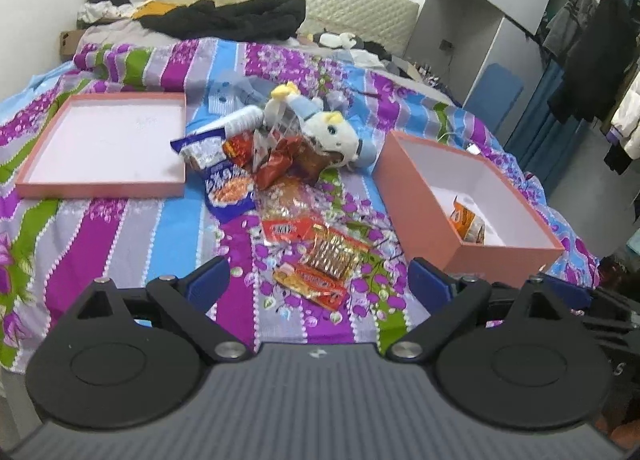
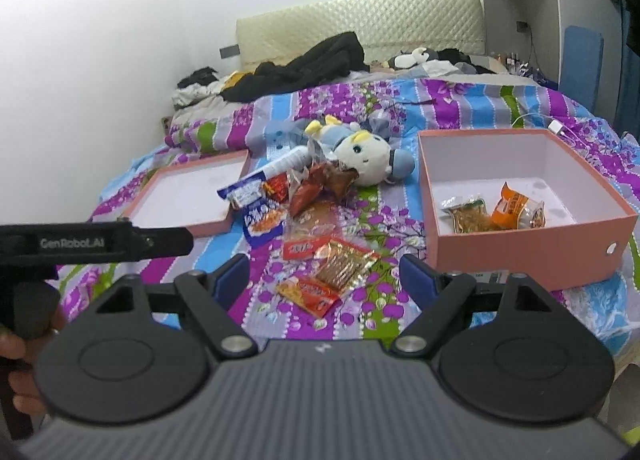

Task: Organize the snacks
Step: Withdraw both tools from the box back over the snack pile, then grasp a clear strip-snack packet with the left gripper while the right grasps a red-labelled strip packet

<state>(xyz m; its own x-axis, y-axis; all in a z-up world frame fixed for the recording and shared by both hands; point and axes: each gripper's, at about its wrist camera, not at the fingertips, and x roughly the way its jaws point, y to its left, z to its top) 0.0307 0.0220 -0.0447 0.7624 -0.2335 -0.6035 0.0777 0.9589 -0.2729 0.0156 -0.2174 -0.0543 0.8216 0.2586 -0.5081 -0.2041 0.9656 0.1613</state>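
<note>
Both claws, left claw [image 1: 318,280] and right claw [image 2: 324,276], hover released over snack packets [image 2: 320,280] heaped on the bed [image 2: 380,324]; two packets already sit in the pink box [image 2: 520,256], apparently the sorting destination.

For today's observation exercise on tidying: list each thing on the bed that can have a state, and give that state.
Deep pink box: open, upright, two snack packets inside.
Shallow pink lid: upturned, nothing in it.
Plush toy: lying on its side.
Snack pile: loose on the bedspread, unsorted.
Left gripper: open, holding nothing.
Right gripper: open, holding nothing.
</note>
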